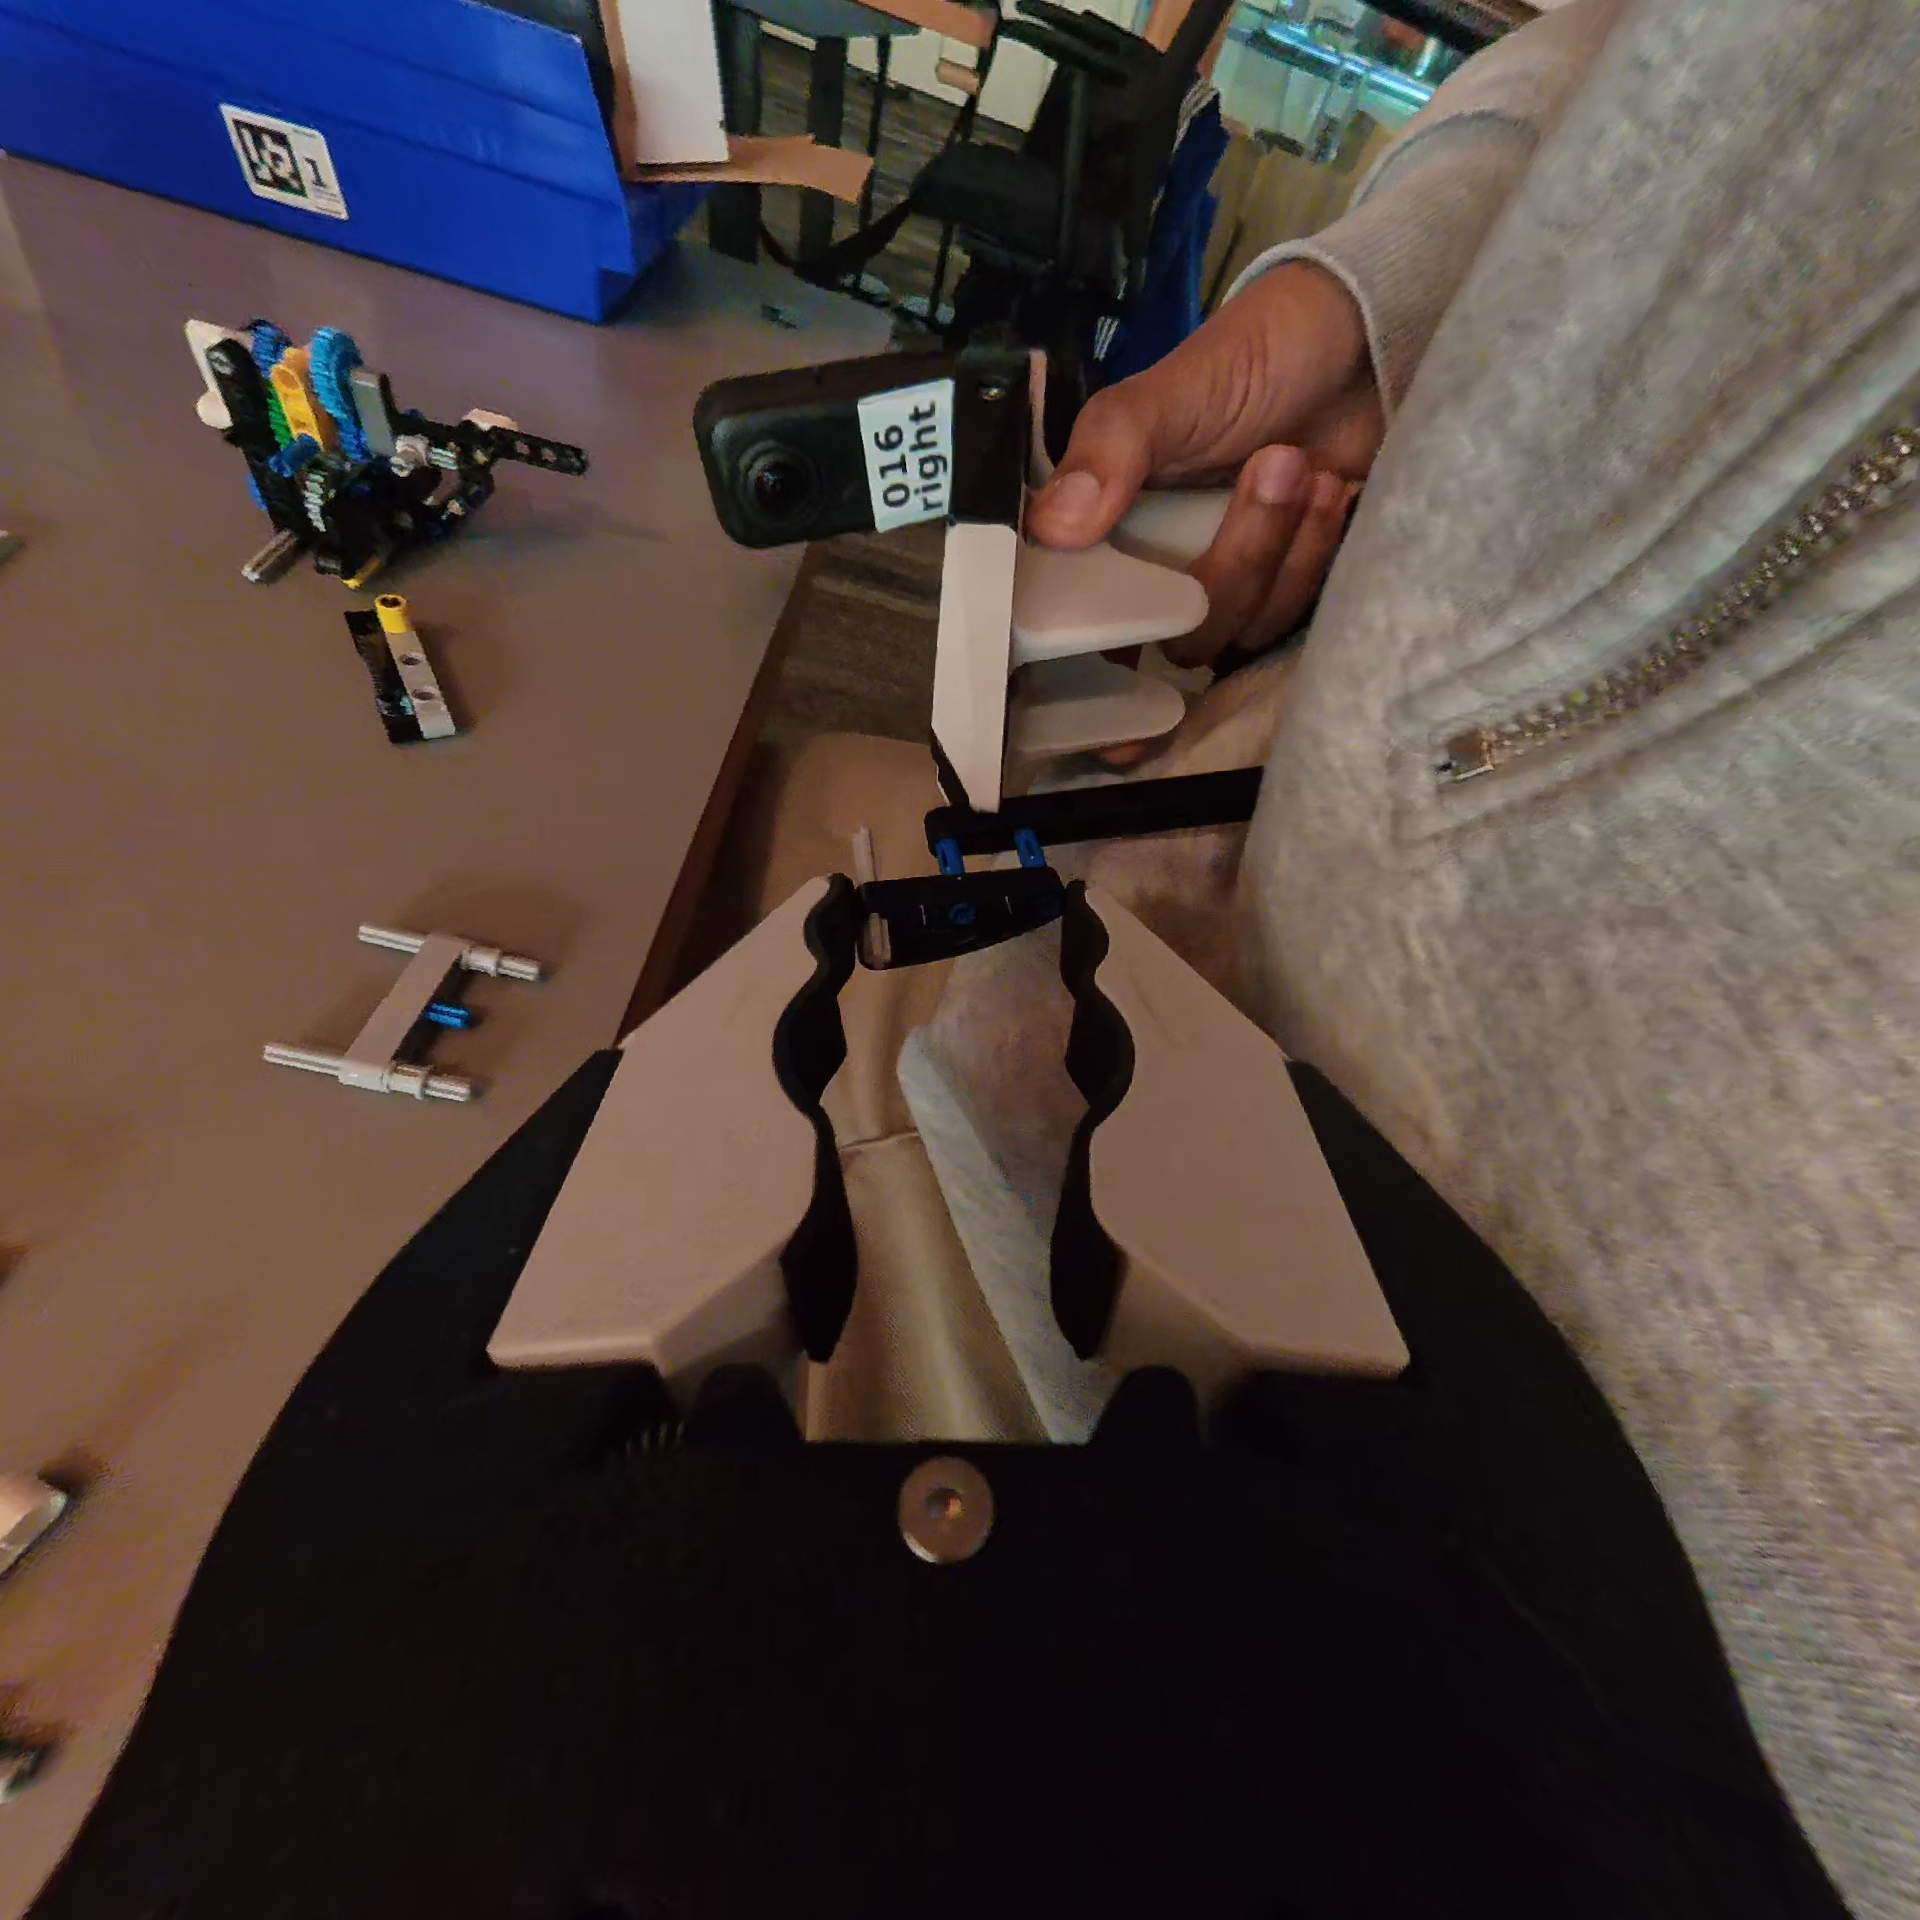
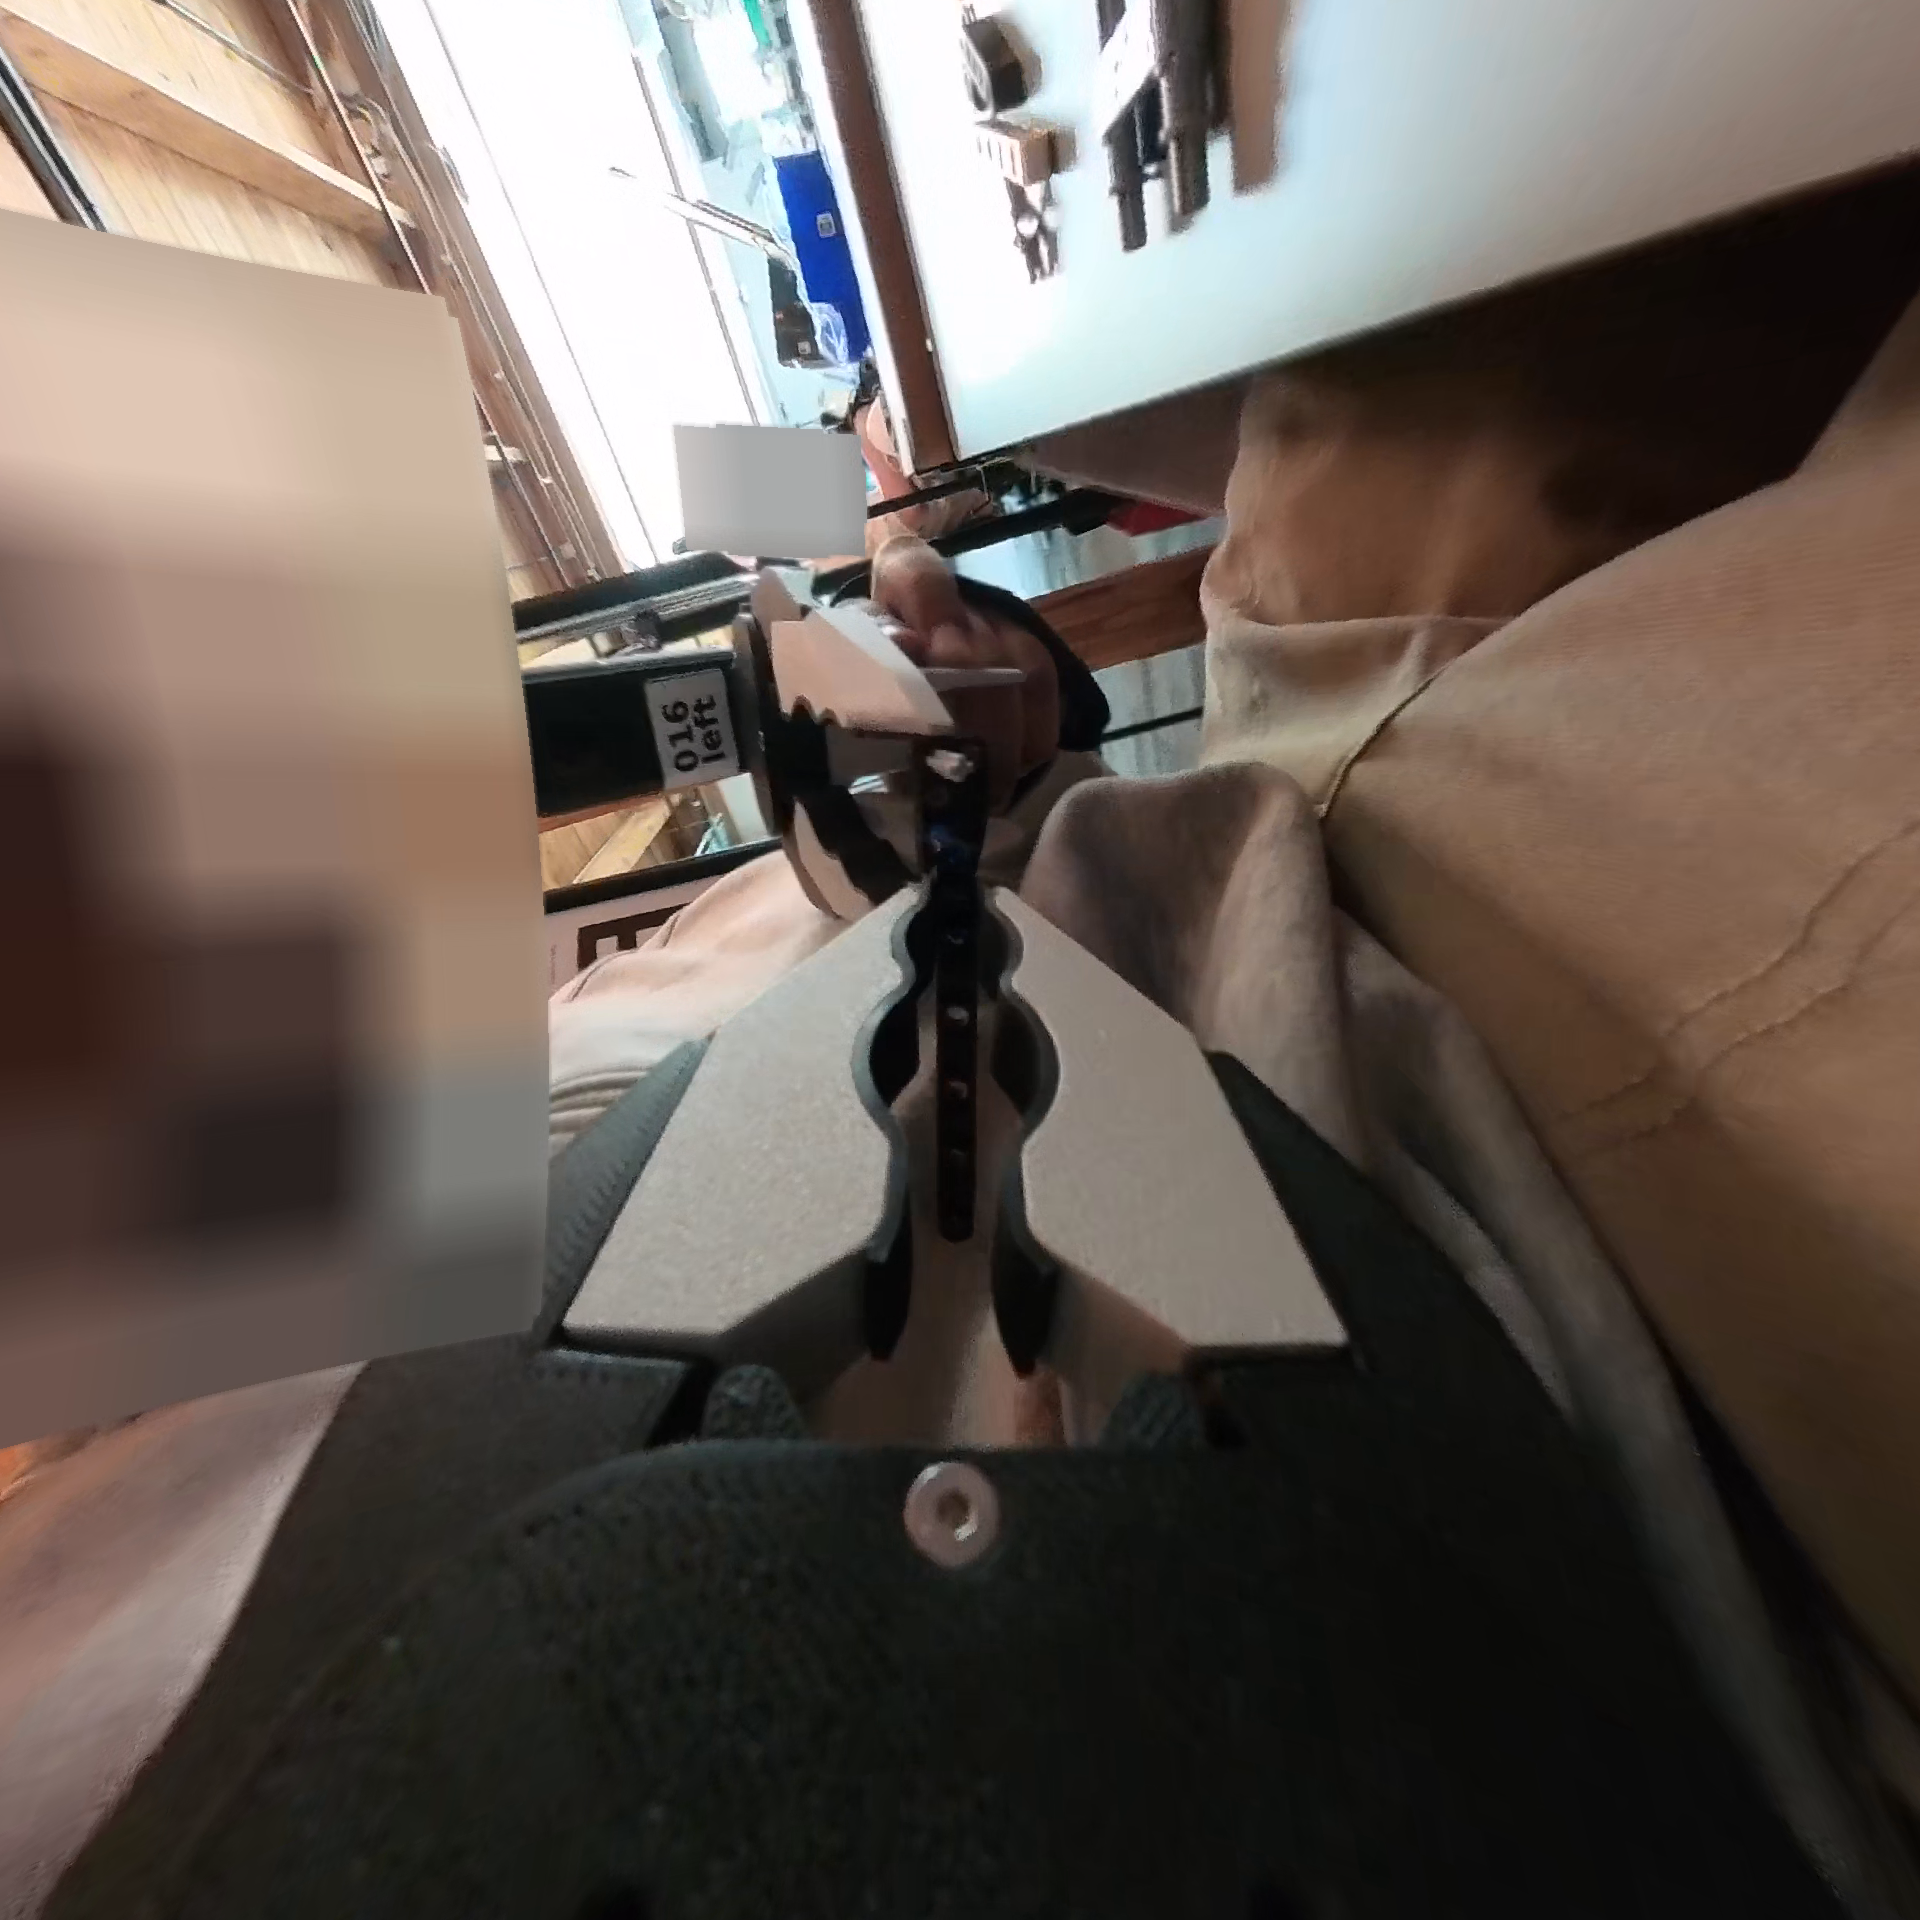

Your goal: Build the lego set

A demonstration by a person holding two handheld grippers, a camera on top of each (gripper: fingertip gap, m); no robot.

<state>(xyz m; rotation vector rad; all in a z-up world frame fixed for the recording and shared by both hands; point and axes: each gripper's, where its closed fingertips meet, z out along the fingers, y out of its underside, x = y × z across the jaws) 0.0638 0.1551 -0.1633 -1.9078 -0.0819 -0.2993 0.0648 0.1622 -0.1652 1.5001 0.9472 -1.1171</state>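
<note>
step: joining two beams off the table, over the lap; left gripper (image 1: 956,920) fingers clamped on short black beam (image 1: 961,916); right gripper (image 2: 956,914) fingers clamped on long black beam (image 2: 954,1049); next: align blue pins (image 1: 948,856) with holes, press

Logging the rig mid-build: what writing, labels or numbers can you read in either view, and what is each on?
I won't copy out the wording; these things carry it.
White sticker on the black camera, left wrist view: sharp print.
White label on the black camera body, right wrist view: sharp print.
White tag on the blue bin: square code marker, with small print too blurred to read.
</note>
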